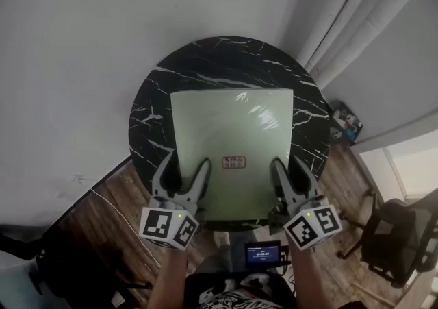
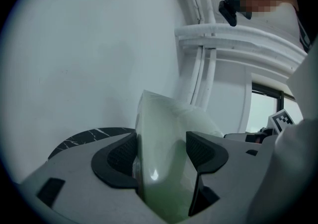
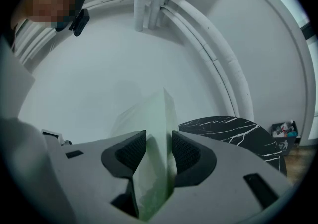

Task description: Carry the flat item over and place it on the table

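The flat item is a pale green square sheet in glossy wrap with a small red label near its front edge. It is over the round black marble table; I cannot tell whether it rests on it. My left gripper is shut on its near left corner and my right gripper on its near right corner. In the left gripper view the flat item stands edge-on between the dark pads, with the table behind. In the right gripper view the flat item sits pinched between the pads, the table to the right.
White pipes run down the wall behind the table's right side. A small box of items sits on the wooden floor by the table. A dark chair stands at the right. A small lit screen hangs at the person's chest.
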### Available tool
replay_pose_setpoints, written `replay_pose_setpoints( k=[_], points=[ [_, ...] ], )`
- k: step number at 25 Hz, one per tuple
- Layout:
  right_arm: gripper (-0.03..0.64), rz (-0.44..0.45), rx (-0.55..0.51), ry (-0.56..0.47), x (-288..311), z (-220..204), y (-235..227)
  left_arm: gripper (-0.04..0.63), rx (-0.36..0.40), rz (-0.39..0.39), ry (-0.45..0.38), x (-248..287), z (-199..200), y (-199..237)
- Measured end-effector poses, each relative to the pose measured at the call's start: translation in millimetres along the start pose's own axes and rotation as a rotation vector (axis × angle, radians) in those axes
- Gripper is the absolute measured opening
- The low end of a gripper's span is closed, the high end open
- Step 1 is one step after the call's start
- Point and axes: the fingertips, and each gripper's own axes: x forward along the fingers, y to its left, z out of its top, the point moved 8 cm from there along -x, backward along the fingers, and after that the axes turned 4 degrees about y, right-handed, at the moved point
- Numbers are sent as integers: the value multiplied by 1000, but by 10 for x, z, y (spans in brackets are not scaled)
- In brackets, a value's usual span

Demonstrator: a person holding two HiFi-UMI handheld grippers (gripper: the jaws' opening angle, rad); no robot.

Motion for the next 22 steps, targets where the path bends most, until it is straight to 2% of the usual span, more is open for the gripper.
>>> replay_pose_setpoints(
  k=[22],
  points=[
    [156, -58, 66, 183, 506, -566, -409, 311, -82, 60, 178, 431, -646, 365]
  ],
)
